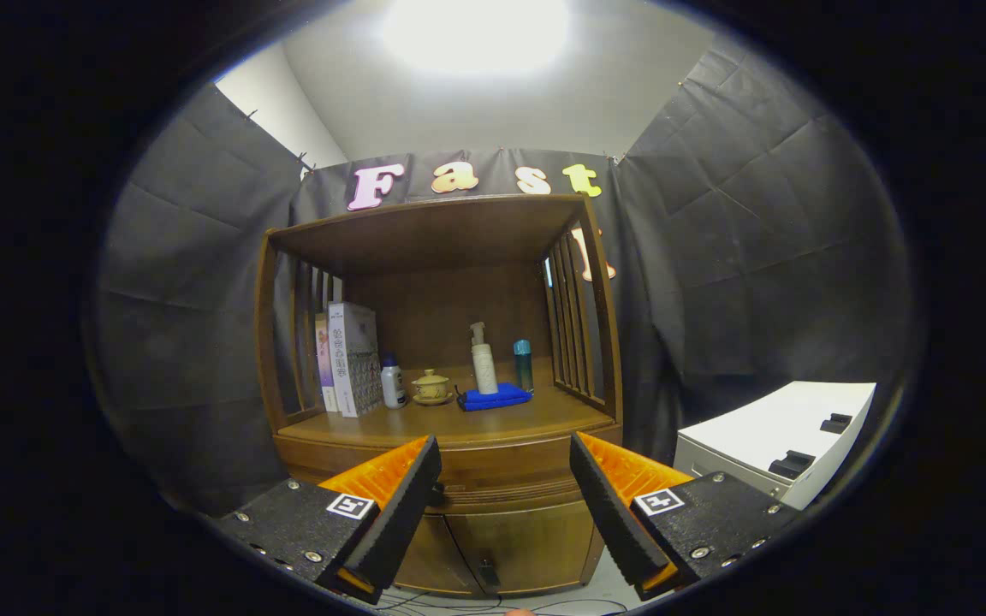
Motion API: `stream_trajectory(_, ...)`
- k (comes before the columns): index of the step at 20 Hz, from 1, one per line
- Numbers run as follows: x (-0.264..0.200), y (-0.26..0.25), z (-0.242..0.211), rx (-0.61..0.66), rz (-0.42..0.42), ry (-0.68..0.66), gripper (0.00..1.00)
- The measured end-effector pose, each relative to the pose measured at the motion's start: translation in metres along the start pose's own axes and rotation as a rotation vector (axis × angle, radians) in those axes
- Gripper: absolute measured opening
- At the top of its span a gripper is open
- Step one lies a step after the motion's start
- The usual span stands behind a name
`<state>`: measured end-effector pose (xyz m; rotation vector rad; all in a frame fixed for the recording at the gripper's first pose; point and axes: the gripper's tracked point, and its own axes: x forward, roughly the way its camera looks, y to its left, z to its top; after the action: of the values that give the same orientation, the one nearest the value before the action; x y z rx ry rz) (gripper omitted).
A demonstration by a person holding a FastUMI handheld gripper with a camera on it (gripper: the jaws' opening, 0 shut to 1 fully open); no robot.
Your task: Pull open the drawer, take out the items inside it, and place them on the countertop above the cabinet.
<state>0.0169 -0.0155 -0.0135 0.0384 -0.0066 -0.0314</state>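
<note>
Ahead, a wooden cabinet (442, 411) is seen with its drawer (501, 479) shut, just beyond the fingertips. On the desk (424, 423) above it, counted from the left: two books (347, 359) stood upright, one small white bottle (392, 382), one yellow lidded cup (430, 387), one blue cloth (493, 397), one white pump bottle (484, 359) and one teal bottle (524, 364) — seven things. The claw (506, 479) is spread wide, nothing held between its two fingers (399, 513). Further right, a white unit (767, 436) is seen — well apart from the cabinet.
</note>
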Motion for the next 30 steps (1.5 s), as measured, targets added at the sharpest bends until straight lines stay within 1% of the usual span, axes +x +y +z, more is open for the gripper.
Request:
stream_trajectory(6, 0.003, -0.003, 0.004, -0.047, -0.018, -0.020, 0.94)
stream_trajectory(11, 0.010, 0.016, -0.005, -0.054, 0.023, -0.008, 0.94)
stream_trajectory(14, 0.028, 0.026, -0.009, -0.056, 0.048, 0.006, 0.94)
stream_trajectory(24, 0.098, 0.069, -0.059, -0.054, 0.116, 0.107, 0.95)
stream_trajectory(30, 0.124, 0.083, -0.095, -0.014, 0.132, 0.156, 0.95)
